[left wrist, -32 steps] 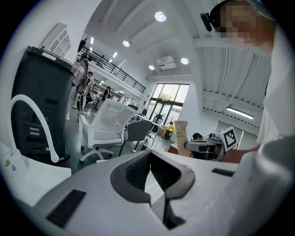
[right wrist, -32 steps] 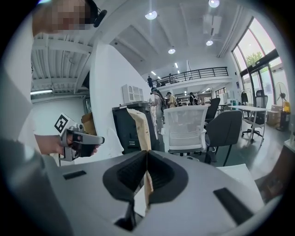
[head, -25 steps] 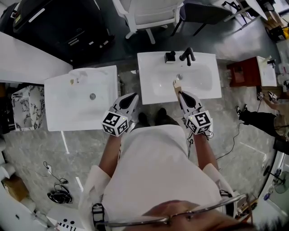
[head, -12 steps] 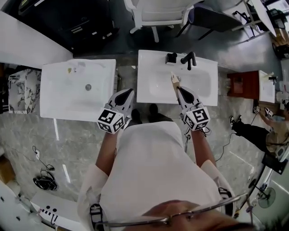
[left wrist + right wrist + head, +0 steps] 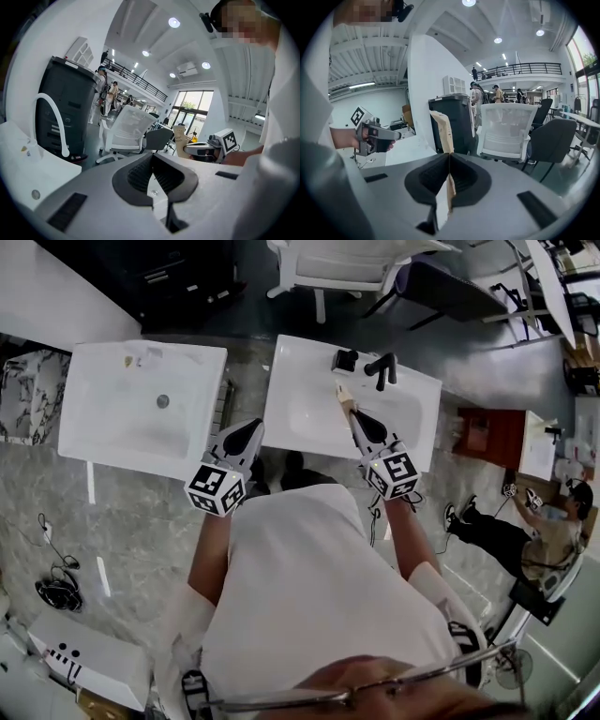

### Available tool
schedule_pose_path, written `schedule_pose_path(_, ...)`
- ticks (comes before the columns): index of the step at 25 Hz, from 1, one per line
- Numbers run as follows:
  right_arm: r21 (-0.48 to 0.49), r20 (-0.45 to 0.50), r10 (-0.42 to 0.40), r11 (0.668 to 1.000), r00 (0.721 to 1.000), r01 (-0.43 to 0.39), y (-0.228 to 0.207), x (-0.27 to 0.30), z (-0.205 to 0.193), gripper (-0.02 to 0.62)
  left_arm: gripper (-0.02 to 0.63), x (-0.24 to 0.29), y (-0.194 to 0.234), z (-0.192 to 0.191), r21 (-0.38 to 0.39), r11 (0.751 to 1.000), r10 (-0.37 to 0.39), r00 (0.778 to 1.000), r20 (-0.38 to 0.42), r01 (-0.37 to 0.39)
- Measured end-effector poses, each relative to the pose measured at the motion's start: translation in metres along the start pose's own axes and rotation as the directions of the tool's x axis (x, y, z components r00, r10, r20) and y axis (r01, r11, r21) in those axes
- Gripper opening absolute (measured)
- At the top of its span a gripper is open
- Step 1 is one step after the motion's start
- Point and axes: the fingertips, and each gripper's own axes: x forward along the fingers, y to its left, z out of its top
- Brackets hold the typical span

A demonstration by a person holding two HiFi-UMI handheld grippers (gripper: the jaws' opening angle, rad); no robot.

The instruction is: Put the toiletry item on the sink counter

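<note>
A flat tan packet (image 5: 343, 396), the toiletry item, sticks out of my right gripper (image 5: 355, 420), which is shut on it above the basin of the right white sink (image 5: 300, 362). The packet's tip points toward the black cup (image 5: 344, 360) and black faucet (image 5: 382, 365) at the sink's back. In the right gripper view the packet (image 5: 443, 131) rises upright from between the closed pads. My left gripper (image 5: 246, 437) hovers between the two sinks at their front edge, shut with nothing in it. The left gripper view shows its pads (image 5: 140, 173) pressed together.
A second white sink (image 5: 103, 418) with a white curved faucet (image 5: 51, 122) stands to the left. A white office chair (image 5: 337, 263) and a dark bin (image 5: 65, 112) lie beyond the sinks. A red cabinet (image 5: 478, 437) and a seated person (image 5: 525, 531) are at the right.
My right gripper has carried the packet farther over the right basin, toward the black cup at the back. The left gripper has stayed about where it was.
</note>
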Motion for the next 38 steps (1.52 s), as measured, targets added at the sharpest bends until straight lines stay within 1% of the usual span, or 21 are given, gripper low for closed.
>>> schedule_pose_path(5, -0.045, -0.037, 0.035, 0.998, 0.999, -0.037, -0.012, 0.015, -0.007, 0.012, 0.005, 0.003, -0.003, -0.007, -0.021, 0.999, 0.039, 0.999, 0.006, -0.039)
schedule_pose_path(12, -0.106, -0.075, 0.08, 0.99, 0.994, -0.088, -0.021, 0.036, -0.013, 0.012, 0.005, 0.005, -0.007, -0.017, -0.037, 0.996, 0.08, 0.997, -0.01, -0.081)
schedule_pose_path(22, -0.19, -0.151, 0.102, 0.973, 0.983, -0.13, -0.042, 0.074, -0.031, 0.012, 0.005, 0.016, -0.011, -0.027, -0.05, 0.993, 0.102, 0.994, -0.036, -0.103)
schedule_pose_path(27, -0.232, -0.188, 0.112, 0.96, 0.976, -0.155, -0.05, 0.093, -0.042, 0.012, 0.005, 0.023, -0.011, -0.028, -0.057, 0.992, 0.109, 0.993, -0.035, -0.111)
schedule_pose_path(38, -0.289, -0.272, 0.129, 0.934, 0.954, -0.208, -0.058, 0.132, -0.076, 0.012, 0.005, 0.032, -0.014, -0.04, -0.093, 0.986, 0.131, 0.99, -0.044, -0.135)
